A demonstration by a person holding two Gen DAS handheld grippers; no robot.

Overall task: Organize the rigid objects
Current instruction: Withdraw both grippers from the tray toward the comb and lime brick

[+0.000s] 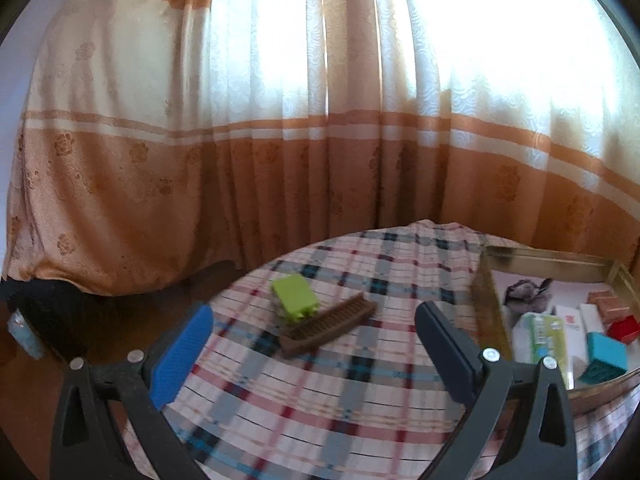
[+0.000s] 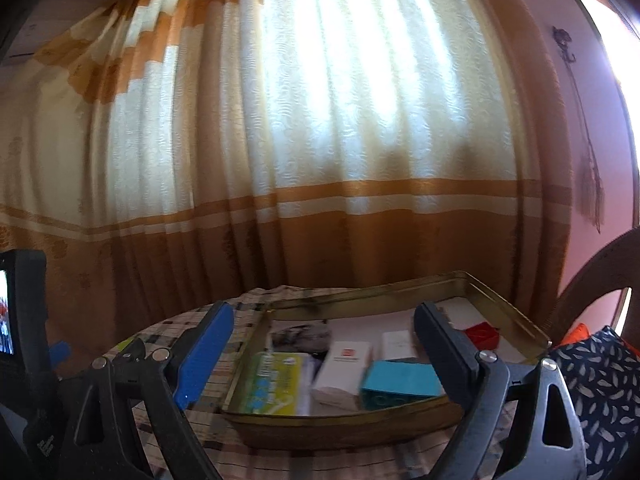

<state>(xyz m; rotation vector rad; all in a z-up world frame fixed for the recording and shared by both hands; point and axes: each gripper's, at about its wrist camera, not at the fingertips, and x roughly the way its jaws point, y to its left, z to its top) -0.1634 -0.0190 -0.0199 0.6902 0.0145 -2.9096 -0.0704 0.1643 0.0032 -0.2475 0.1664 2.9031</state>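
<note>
Green plastic block (image 1: 295, 298) leans on a brown comb-like piece (image 1: 328, 326) mid-table, both left out, probably awaiting sorting. The left hand-held gripper (image 1: 314, 354) faces them, jaws apart and empty. At the table's right edge, a gold tin tray (image 2: 508, 312) holds boxes, a teal block (image 2: 400, 384) and a red piece; blur hides details. The right hand-held gripper (image 2: 322, 354) is spread, empty, before it.

Left wrist view: bare plaid tablecloth (image 1: 320, 392) seen across lower centre, open for passage. Centre blocked by green block (image 1: 295, 297) resting on brown comb (image 1: 328, 330). Right edge barred by tin tray (image 1: 490, 304) wall. Right wrist view: tray interior crowded by boxes; curtain (image 2: 320, 160) close behind.
</note>
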